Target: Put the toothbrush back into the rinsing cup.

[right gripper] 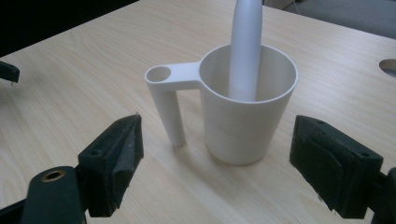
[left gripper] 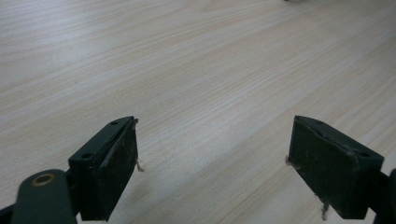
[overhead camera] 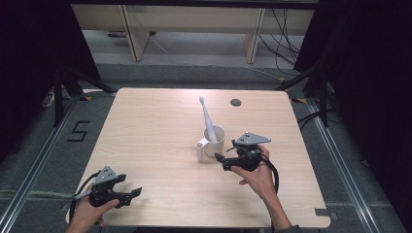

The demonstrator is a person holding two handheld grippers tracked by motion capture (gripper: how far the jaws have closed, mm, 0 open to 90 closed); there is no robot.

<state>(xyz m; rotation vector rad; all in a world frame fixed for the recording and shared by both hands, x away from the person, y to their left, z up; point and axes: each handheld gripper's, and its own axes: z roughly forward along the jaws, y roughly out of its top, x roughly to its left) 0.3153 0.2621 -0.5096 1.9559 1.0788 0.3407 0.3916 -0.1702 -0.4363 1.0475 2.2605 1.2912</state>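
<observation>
Light wood table [overhead camera: 145,145] on grey floor [overhead camera: 194,48]; pale wooden furniture legs [overhead camera: 133,34] behind, black curtains [overhead camera: 29,58] both sides.

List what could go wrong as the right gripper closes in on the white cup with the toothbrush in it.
1. The right gripper is open near the cup; a jaw could nudge the light cup and tip it.
2. The toothbrush leans tall above the rim, so a knock may topple it out.
3. The handle sticks out toward one jaw and could snag, spinning the cup.

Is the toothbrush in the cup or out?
In. The toothbrush stands inside the white cup, leaning on its rim, head up; the right gripper view shows its handle going down into the cup.
</observation>
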